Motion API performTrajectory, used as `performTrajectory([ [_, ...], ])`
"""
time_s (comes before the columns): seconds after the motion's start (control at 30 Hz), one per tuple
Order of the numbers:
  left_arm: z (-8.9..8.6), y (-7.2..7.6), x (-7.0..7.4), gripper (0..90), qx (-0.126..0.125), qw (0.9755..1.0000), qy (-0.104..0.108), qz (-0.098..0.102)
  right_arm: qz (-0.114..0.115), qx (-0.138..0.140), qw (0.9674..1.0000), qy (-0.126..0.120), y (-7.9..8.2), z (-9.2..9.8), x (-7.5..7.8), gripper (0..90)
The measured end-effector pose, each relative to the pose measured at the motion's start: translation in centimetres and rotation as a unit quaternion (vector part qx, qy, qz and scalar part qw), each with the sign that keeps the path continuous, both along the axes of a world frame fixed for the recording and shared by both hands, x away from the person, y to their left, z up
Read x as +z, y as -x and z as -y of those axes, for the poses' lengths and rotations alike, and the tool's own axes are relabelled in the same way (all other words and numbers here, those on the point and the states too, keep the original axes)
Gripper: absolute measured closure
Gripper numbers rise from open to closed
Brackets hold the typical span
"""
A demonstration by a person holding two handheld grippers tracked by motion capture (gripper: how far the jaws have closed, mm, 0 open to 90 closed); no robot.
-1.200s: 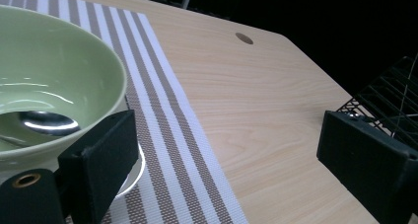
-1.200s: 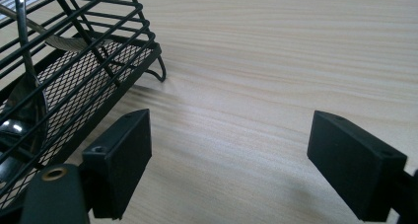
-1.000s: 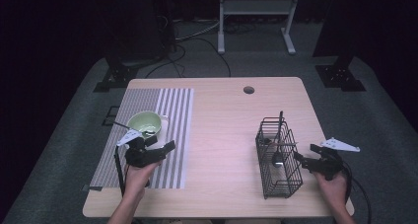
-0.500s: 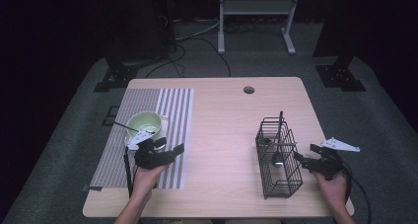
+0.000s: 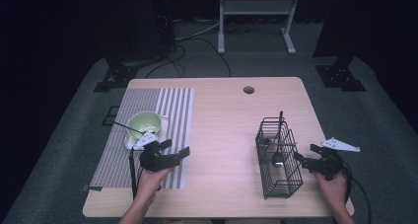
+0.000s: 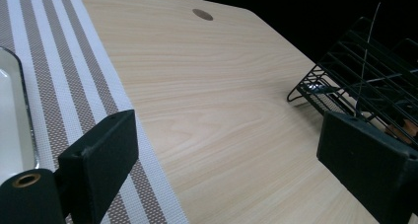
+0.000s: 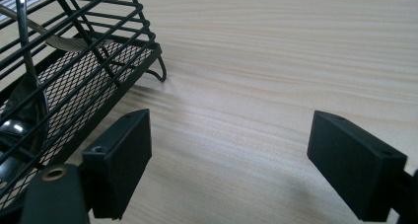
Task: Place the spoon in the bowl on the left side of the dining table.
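Observation:
A pale green bowl (image 5: 144, 122) sits on a white tray (image 5: 132, 143) on the striped placemat (image 5: 170, 105), with a thin dark utensil (image 5: 121, 126) leaning out of it to the left. My left gripper (image 5: 175, 148) hovers open just right of the bowl, over the mat's right part, holding nothing. In the left gripper view its jaws (image 6: 231, 160) stand wide apart, facing the wire basket (image 6: 360, 81) across bare table. My right gripper (image 5: 305, 154) is open beside the black wire basket (image 5: 278, 157), which holds a spoon (image 5: 277, 158). The basket's corner (image 7: 74, 71) lies left of the right gripper's (image 7: 229, 160) spread jaws.
The wooden table (image 5: 226, 130) has a round cable hole (image 5: 249, 90) near its far edge. Bare wood lies between mat and basket. Beyond the table are dark floor, cables and a metal stand (image 5: 256, 17).
My left gripper has swung from beside the bowl toward the right, its jaws now pointing across the table. The right gripper and basket have stayed put.

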State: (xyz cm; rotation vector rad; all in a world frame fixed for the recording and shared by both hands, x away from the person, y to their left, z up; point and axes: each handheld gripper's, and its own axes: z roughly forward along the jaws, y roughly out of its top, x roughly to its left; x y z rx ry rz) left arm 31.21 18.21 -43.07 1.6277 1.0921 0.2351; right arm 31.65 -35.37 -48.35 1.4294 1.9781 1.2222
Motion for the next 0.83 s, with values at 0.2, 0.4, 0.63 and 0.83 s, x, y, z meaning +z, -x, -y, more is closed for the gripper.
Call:
performTrajectory([
  [0.2, 0.3, 0.0, -0.1, 7.9, -0.007, 0.9999, -0.007, -0.001, 0.000, 0.000, 1.0000, 0.000, 0.0, 0.0, 0.0, 16.0],
  [0.4, 0.5, 0.2, -0.3, 8.0, -0.010, 0.9999, -0.008, 0.000, 0.000, 0.001, 1.0000, 0.000, 0.0, 0.0, 0.0, 16.0],
  [0.63, 1.0, 0.5, -0.9, 7.9, -0.018, 0.9998, -0.010, -0.006, 0.001, 0.001, 1.0000, 0.000, 0.0, 0.0, 0.0, 16.0],
  [0.83, 1.9, 0.8, -1.2, 7.9, -0.034, 0.9994, -0.010, -0.005, 0.001, 0.001, 1.0000, 0.000, 0.0, 0.0, 0.0, 16.0],
])
